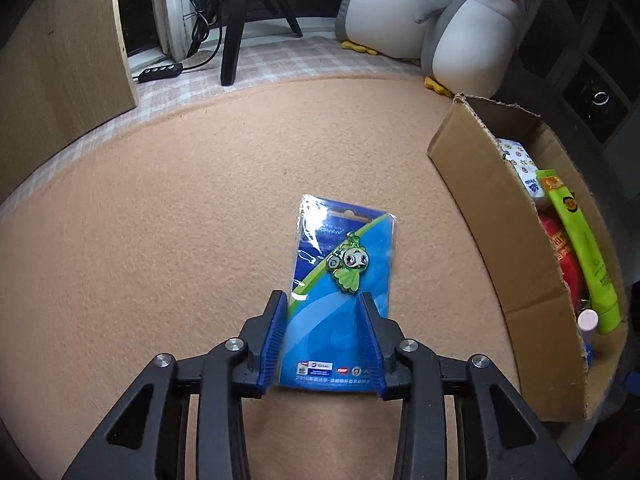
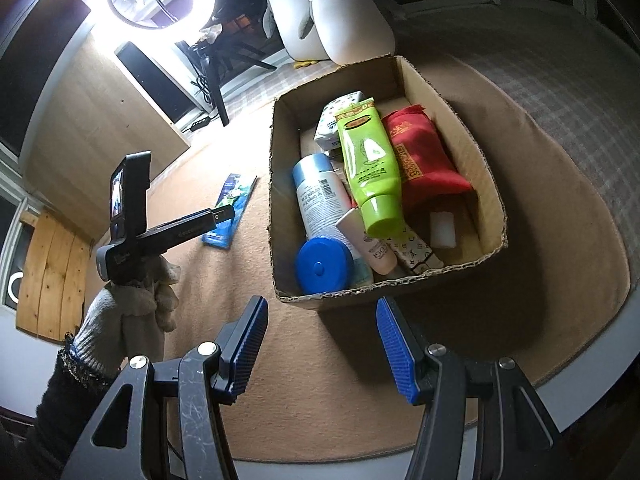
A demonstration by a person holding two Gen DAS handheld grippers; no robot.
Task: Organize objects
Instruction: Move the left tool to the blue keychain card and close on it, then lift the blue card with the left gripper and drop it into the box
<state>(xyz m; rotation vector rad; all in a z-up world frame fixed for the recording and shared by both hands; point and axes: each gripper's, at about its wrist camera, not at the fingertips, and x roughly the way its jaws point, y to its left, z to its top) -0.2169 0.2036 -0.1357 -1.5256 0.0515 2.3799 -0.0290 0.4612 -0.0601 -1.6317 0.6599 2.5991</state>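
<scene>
Jaws of left gripper (image 1: pixel 323 300) straddle keychain card (image 1: pixel 339 292); box (image 1: pixel 500 216) near.

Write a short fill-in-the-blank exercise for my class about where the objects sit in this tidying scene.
1. The blue keychain card lies on the mat, outside the ____ box.
2. The left tool has its fingers on either side of the ____.
3. The green tube inside the cardboard box has a ____ cap.
4. The right tool holds ____.

Missing words: cardboard; card; green; nothing
</scene>
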